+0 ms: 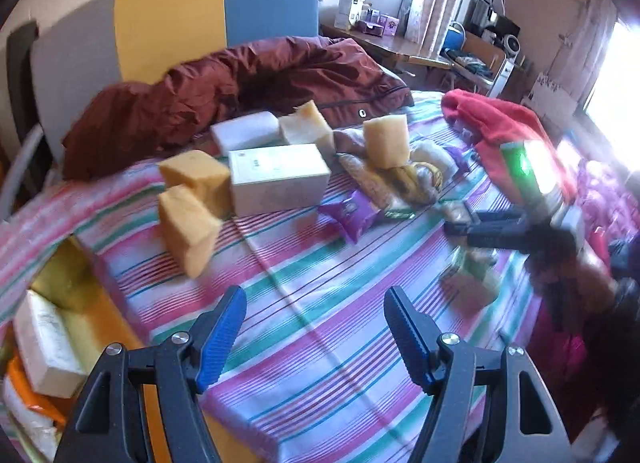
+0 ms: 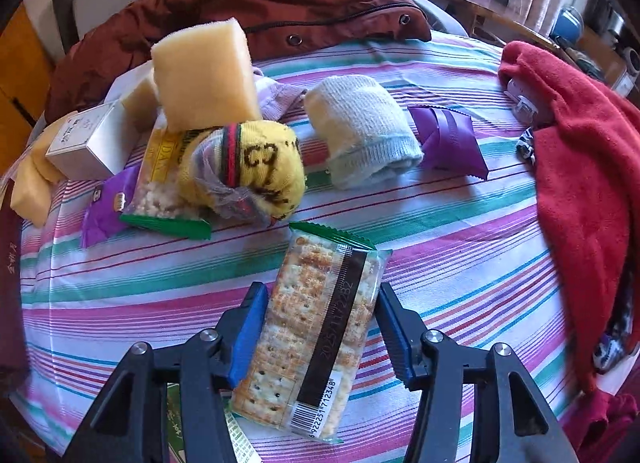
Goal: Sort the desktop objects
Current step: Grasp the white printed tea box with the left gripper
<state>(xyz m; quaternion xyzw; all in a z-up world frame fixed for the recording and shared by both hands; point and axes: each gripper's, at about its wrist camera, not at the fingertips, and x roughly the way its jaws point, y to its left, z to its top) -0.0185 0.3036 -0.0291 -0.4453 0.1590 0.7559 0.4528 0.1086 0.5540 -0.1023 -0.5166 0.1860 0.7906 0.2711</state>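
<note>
Right claw (image 2: 320,327): clenched on my one cracker packet (image 2: 316,327), lower centre, above the striped surface (image 2: 460,263).
Left claw (image 1: 316,327): released, empty.
Sponges (image 1: 188,223): four, upper left.
Boxes (image 1: 278,177): two.

Our left hand-held gripper (image 1: 316,337) is matte black plastic with two angular arms, ribbed blue pads inside each finger (image 1: 222,337) and shiny silver screws at the pivots. Our right hand-held gripper (image 2: 322,337) looks the same: black frame, blue pads, silver screws.
</note>
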